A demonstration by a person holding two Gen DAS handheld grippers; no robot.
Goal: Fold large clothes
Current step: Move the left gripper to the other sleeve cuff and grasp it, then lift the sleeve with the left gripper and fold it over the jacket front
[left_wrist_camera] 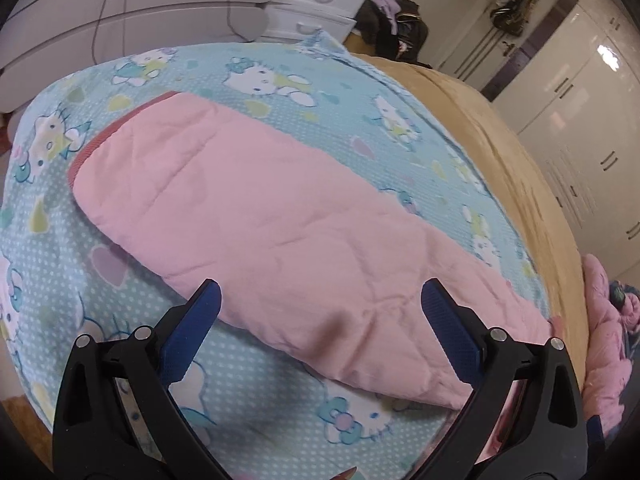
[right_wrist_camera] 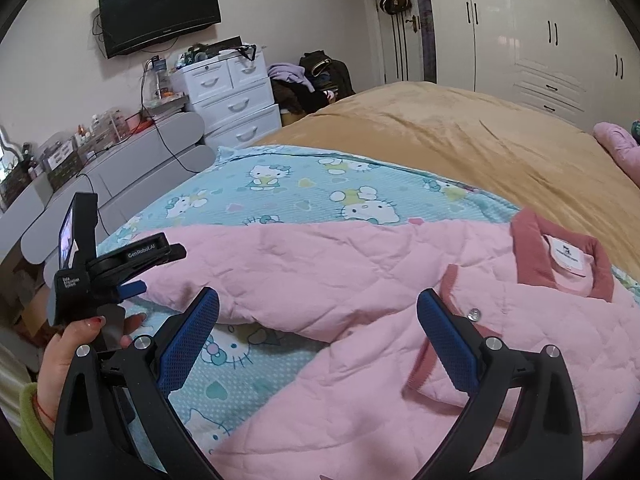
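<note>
Folding looks barely begun: pink quilted jacket (right_wrist_camera: 360,280) lies spread on the cartoon-print sheet (right_wrist_camera: 304,184) over the bed, one sleeve (left_wrist_camera: 248,208) stretched straight out, collar (right_wrist_camera: 560,256) flat. Left claw (left_wrist_camera: 320,312) and right claw (right_wrist_camera: 318,312) both hover released, gripping nothing.

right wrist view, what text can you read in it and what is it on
"GenRobot.AI": on the left gripper's black top.
"Data Collection System", small and only partly legible: on its black handle.
Neck label of the pink jacket: print too small to read.
TV logo: too small to read.
</note>
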